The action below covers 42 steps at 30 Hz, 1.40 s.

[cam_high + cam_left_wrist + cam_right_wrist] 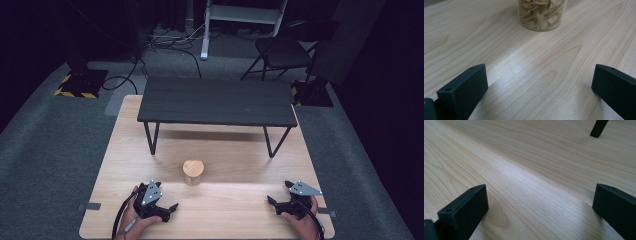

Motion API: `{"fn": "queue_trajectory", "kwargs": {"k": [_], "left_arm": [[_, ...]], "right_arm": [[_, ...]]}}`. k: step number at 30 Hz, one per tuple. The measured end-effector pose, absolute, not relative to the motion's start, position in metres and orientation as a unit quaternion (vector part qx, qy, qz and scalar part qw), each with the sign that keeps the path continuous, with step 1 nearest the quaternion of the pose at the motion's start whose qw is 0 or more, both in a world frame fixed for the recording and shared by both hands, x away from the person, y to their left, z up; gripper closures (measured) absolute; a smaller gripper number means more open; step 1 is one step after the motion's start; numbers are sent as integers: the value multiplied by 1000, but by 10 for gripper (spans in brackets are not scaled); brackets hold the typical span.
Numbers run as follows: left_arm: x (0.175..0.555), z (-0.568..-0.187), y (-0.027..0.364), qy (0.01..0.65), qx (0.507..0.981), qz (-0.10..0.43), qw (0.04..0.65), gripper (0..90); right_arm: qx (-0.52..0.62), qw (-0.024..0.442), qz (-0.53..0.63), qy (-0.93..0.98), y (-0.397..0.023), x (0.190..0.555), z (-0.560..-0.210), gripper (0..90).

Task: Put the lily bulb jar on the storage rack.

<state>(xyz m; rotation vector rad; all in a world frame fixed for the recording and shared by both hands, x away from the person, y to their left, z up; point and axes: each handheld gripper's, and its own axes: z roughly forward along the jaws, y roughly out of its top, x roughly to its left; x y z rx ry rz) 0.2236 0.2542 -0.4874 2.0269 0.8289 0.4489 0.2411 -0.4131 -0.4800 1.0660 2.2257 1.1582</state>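
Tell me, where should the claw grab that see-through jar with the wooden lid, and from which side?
Probably around the middle of the clear round jar with the wooden lid, below the lid, coming in level from the person's side. It stands upright on the light wooden table, its straight round wall suits two flat jaws, and the left claw is nearest, open, already facing it with bare table between.

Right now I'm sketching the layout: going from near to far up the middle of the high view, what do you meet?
Bare front of the wooden table → clear jar with a wooden lid → small black bench → grey carpet → white stand at the back.
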Motion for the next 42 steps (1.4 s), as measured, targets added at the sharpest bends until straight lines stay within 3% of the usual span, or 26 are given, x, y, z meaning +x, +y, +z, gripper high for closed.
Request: {"fn": "queue_trajectory", "kwargs": {"k": [31, 42], "left_arm": [[224, -487, 254, 332, 816, 180, 437, 5], [239, -453, 246, 299, 819, 190, 451, 7]], "right_arm": [[385, 207, 415, 798, -413, 240, -480, 0], [385, 207, 415, 798, -413, 240, -480, 0]]}}
